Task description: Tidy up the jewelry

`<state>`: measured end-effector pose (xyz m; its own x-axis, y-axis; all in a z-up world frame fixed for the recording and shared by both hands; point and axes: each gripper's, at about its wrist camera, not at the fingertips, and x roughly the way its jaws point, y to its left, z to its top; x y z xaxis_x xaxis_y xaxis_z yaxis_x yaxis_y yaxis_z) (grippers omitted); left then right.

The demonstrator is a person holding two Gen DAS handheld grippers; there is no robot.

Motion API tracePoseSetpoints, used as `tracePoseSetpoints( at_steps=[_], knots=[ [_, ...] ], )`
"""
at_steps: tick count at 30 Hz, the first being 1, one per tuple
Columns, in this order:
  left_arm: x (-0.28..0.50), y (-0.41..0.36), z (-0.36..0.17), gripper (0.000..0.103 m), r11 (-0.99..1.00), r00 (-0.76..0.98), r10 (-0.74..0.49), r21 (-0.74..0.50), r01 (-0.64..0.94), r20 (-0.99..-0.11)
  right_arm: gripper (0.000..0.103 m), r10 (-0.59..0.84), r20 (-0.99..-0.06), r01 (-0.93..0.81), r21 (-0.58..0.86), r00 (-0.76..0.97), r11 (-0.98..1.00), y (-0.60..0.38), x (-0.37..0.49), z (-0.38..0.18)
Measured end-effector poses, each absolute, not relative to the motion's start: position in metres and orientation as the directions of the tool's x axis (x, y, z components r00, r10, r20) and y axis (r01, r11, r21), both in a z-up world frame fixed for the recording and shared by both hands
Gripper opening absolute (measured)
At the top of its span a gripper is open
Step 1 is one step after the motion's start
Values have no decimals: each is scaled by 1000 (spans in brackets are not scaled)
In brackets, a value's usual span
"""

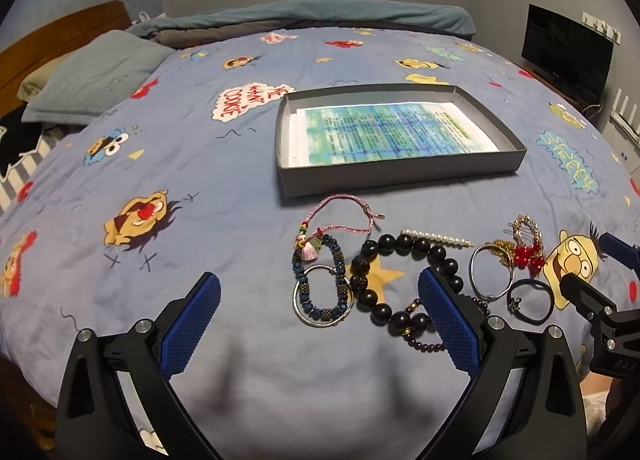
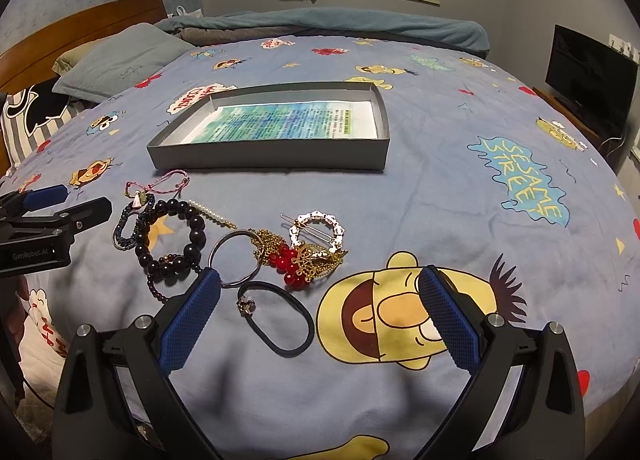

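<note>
Jewelry lies on the blue bedspread in front of a grey box tray (image 1: 400,173) (image 2: 268,157) lined with printed paper. In the left wrist view I see a pink cord bracelet (image 1: 340,211), a blue bead bracelet (image 1: 340,288) over a silver ring, a dark bead bracelet (image 1: 384,280), a pearl pin (image 1: 436,238), a silver bangle (image 1: 490,276), red bead jewelry (image 1: 528,256) and a black hair tie (image 1: 532,300). My left gripper (image 1: 320,324) is open and empty, just in front of the bracelets. My right gripper (image 2: 320,316) is open and empty, over the hair tie (image 2: 276,320).
A grey pillow (image 1: 92,79) and wooden headboard (image 1: 60,31) are at the far left. Folded blankets (image 1: 320,15) lie along the far edge of the bed. A black monitor (image 1: 564,51) stands to the right. A round pearl hair clip (image 2: 320,230) lies beside the red beads.
</note>
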<state>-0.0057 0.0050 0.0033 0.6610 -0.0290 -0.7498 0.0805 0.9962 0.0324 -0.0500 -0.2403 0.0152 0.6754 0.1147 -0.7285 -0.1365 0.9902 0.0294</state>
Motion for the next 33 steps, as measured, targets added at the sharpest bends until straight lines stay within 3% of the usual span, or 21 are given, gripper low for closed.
tracePoseSetpoints(
  at_steps=[33],
  knots=[
    [-4,7,2,98,996,662,-21,41,78,-749,98,112,-736,-130,32,668,991,-242,-48,13]
  ],
)
